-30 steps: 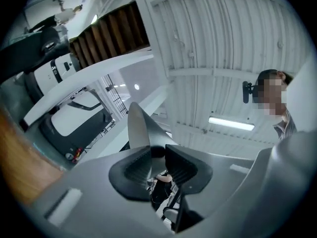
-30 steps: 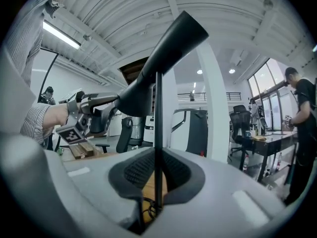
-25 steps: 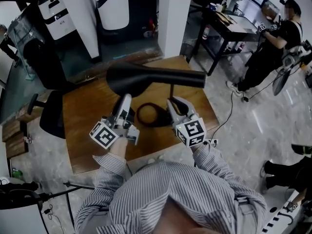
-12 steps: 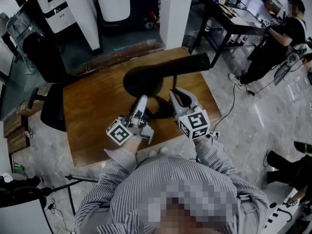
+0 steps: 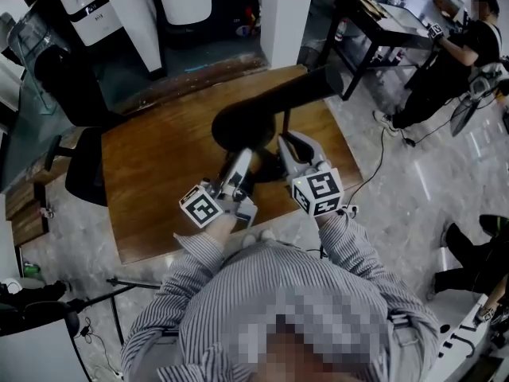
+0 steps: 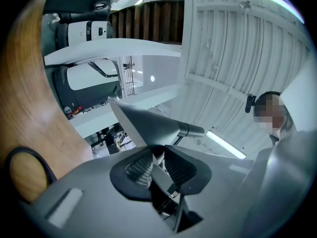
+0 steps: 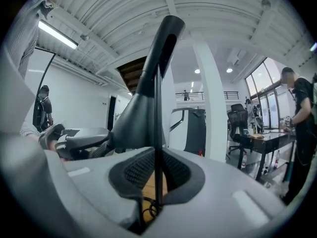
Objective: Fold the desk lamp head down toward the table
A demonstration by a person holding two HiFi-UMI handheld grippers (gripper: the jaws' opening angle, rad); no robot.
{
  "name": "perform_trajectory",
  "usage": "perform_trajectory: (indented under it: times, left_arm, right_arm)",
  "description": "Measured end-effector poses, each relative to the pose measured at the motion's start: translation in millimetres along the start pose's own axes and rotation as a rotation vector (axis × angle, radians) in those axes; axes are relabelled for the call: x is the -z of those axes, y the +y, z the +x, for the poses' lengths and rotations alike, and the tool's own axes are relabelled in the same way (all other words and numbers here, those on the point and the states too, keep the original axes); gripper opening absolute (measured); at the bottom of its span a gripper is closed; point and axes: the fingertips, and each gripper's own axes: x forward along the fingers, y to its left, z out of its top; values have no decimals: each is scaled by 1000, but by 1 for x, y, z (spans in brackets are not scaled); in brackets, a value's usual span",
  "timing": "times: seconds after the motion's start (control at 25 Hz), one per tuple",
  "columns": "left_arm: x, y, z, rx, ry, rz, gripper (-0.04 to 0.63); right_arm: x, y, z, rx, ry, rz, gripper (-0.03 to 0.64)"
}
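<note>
Above the near middle of the wooden table (image 5: 151, 173), on the left: left gripper (image 6: 157, 157), jaws narrow, pinched tight on a thin lip of the lamp head (image 5: 248, 124). Black and tilted, hanging over the table's centre, narrow end pointing to the table's far right corner. Further right, above the table's near edge: right gripper (image 7: 156, 168), clamped nearly together round the thin lamp stem (image 7: 157, 133). Well beyond the table's right end, a person (image 5: 460, 54) at a dark desk (image 5: 382, 37).

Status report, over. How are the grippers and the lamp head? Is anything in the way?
Left gripper shut on lamp head. Right gripper shut on stem. Head tilted above table, not folded down. Nothing seen blocking.
</note>
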Motion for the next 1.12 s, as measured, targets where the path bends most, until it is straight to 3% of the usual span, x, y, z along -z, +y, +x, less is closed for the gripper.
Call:
perform_trajectory:
  times: [0.12,0.36,0.56,0.68,0.84,0.92,1.12]
  left_arm:
    - [2,-1,0,-18,42,46,75]
    - [15,-2,-2,-84,243,342,100]
    - [40,4,-7,-173,401,496,98]
    - [51,-3,-7,-168,423,524,86]
    - [60,-13,-5,-150,426,549,6]
    - [61,-19,-6,-146,427,579,3]
    - [66,-30,0,-142,439,631,3]
  right_arm:
    - [1,2,-1,12,18,-58,41]
    - [0,7,-4,-7,78,-175,50]
    - [-8,4,-22,14,41,-151,52]
    - [-7,6,-37,17,19,-58,51]
    - [1,18,-54,10,26,-9,30]
    - [4,27,-61,-8,36,31,2]
    - [16,36,-65,-40,75,49,2]
